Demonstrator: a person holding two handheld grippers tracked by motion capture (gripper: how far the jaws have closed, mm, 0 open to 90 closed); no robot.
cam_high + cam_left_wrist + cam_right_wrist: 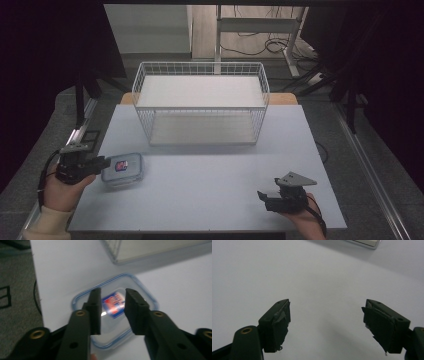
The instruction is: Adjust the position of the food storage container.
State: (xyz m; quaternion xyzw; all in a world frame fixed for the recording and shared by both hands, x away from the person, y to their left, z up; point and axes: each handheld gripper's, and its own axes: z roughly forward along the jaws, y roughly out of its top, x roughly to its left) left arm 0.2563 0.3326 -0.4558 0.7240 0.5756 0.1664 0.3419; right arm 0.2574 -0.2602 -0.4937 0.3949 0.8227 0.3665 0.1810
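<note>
A clear lidded plastic container (123, 169) with a blue rim and a red-and-blue label lies flat at the table's left front. My left gripper (104, 161) comes in from its left, with the jaw tips at the container's left edge. In the left gripper view the two black jaws (113, 293) stand a narrow gap apart above the lid of the container (115, 325); the label shows between them and the pads press on nothing. My right gripper (264, 199) rests in a hand at the front right. Its jaws (327, 301) are wide apart over bare table.
A white wire basket (200, 64) stands at the back middle of the pale table (210, 170), its open top up and nothing in it. Its near corner (117, 255) lies just beyond the container. Grey floor and cables surround the table.
</note>
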